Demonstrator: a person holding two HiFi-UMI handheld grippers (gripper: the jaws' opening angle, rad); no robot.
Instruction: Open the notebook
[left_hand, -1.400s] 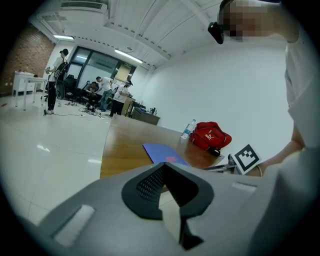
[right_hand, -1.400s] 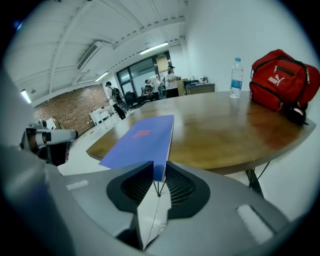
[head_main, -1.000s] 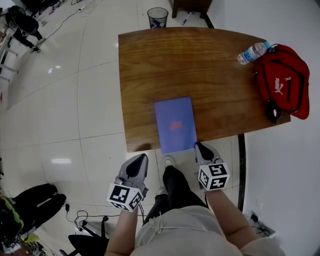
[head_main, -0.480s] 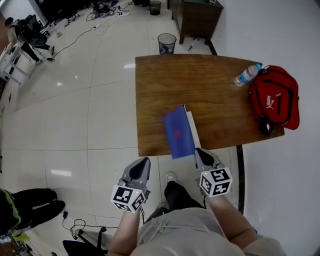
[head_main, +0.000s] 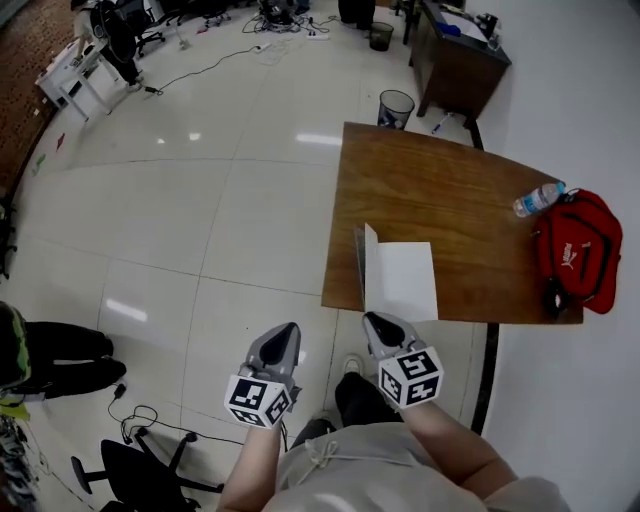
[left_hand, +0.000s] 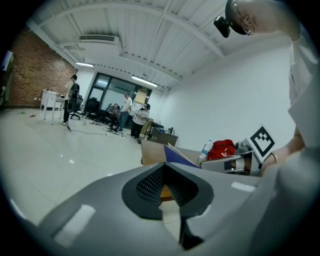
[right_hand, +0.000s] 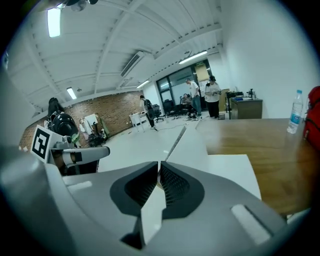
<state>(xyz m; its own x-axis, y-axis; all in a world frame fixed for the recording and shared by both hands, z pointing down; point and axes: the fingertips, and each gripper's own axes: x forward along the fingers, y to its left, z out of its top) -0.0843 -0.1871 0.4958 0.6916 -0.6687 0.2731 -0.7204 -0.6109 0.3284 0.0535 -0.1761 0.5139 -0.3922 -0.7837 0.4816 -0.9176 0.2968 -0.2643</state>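
The notebook (head_main: 402, 282) lies at the front edge of the wooden table (head_main: 440, 190), with a white page facing up. Its blue cover (head_main: 360, 262) stands almost upright along the left side. My right gripper (head_main: 376, 322) sits at the cover's near corner, shut on the cover's edge. The right gripper view shows the cover (right_hand: 175, 142) edge-on, running away from the closed jaws (right_hand: 158, 165), with the white page (right_hand: 225, 165) to its right. My left gripper (head_main: 288, 335) hangs over the floor left of the table, shut and empty; its own view shows the blue cover (left_hand: 177, 156) ahead.
A water bottle (head_main: 538, 199) and a red bag (head_main: 578, 250) lie at the table's right end. A waste bin (head_main: 396, 106) and a dark desk (head_main: 455, 55) stand beyond the table. White tiled floor spreads to the left, with a black chair (head_main: 150, 480) low left.
The blue cover, flat and closed a second ago, has swung up and leftward to stand upright, baring a white page. The right gripper stays at its near corner; the head view has shifted.
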